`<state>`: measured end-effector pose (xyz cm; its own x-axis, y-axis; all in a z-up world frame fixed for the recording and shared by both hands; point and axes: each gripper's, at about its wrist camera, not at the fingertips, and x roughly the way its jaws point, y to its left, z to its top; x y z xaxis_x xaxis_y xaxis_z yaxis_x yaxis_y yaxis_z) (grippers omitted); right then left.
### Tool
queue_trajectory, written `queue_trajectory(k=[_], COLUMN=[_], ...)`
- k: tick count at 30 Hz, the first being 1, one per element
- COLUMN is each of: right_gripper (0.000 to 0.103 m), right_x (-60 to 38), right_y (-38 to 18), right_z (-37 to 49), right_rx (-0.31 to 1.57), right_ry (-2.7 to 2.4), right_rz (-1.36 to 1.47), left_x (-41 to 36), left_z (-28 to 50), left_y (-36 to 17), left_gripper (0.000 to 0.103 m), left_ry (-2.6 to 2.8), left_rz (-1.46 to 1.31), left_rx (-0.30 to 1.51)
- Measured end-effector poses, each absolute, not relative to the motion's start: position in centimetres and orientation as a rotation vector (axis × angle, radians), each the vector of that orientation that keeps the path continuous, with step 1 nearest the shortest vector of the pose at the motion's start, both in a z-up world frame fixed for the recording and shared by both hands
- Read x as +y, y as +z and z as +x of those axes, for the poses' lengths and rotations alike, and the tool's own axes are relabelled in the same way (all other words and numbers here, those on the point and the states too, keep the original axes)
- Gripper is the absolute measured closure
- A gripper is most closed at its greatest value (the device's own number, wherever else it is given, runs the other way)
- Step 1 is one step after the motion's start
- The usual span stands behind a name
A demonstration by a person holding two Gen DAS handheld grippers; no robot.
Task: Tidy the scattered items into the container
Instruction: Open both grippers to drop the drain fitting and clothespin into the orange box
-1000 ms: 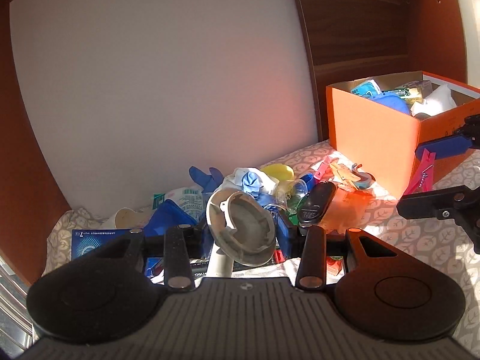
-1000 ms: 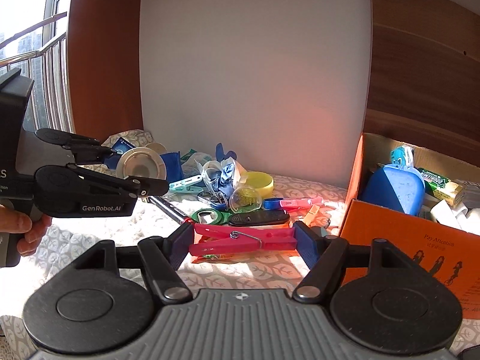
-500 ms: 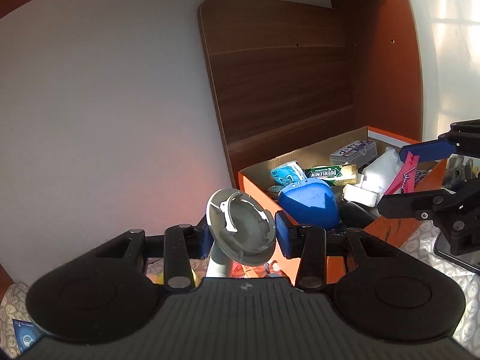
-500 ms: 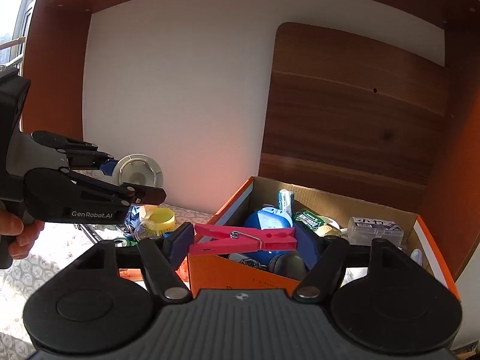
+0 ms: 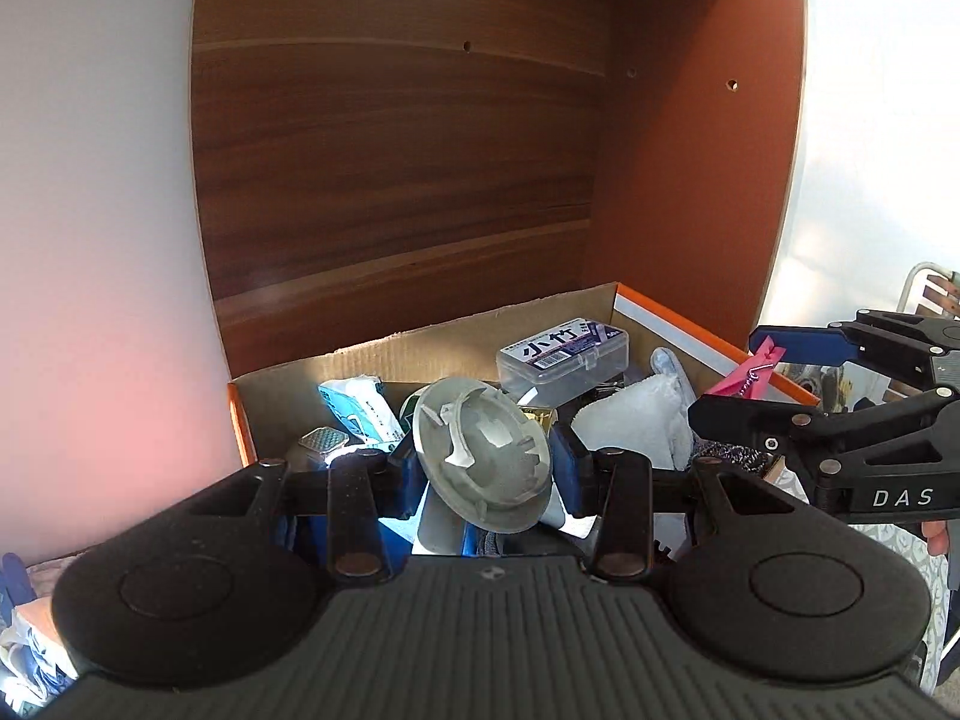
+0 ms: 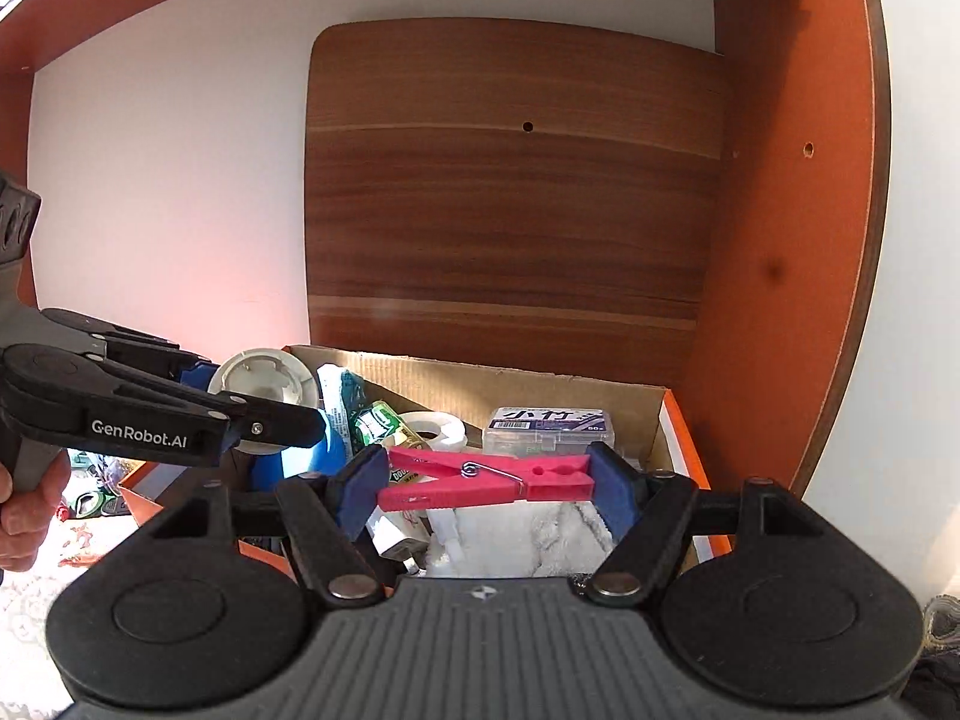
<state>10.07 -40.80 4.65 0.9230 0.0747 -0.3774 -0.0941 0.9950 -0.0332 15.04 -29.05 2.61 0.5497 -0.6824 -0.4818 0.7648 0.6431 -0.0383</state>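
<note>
Only from right: hand (image 6: 24, 498) gripping left claw (image 6: 288, 414).

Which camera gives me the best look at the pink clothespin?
The right wrist view: the pink clothespin lies sideways between the right gripper pads, full length, over the orange box. The left wrist view shows only its end at that gripper's blue pad.

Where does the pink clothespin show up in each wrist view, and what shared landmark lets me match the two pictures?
Left wrist view: the pink clothespin is at the right edge, only partly visible, held in the right gripper.
Right wrist view: it lies crosswise at bottom centre, clamped end to end between the blue pads.
Shared landmark: the clear plastic box inside the orange container.
</note>
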Motion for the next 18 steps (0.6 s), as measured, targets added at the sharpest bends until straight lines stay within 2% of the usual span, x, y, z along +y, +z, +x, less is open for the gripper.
queue_trajectory(k=[12, 15, 16, 17, 18], right_gripper=[0.032, 0.031, 0.031, 0.031, 0.029], right_x=[-43.9, -43.7, -43.6, -43.5, -43.5], right_y=[2.7, 2.3, 2.2, 2.1, 2.0], right_z=[14.6, 14.9, 15.0, 15.0, 15.2], right_rx=[0.455, 0.465, 0.466, 0.466, 0.472], right_ry=[0.019, 0.023, 0.023, 0.019, 0.02], right_rz=[-0.024, -0.018, -0.017, -0.015, -0.009], left_x=[-33.9, -33.9, -34.0, -34.0, -34.0], left_z=[18.1, 17.9, 17.8, 17.7, 17.6], left_y=[1.7, 1.6, 1.4, 1.4, 1.3], left_gripper=[0.06, 0.045, 0.034, 0.029, 0.028], left_ry=[-0.734, -0.71, -0.708, -0.701, -0.693], left_rz=[0.258, 0.261, 0.259, 0.26, 0.265], left_rx=[0.54, 0.528, 0.525, 0.522, 0.518])
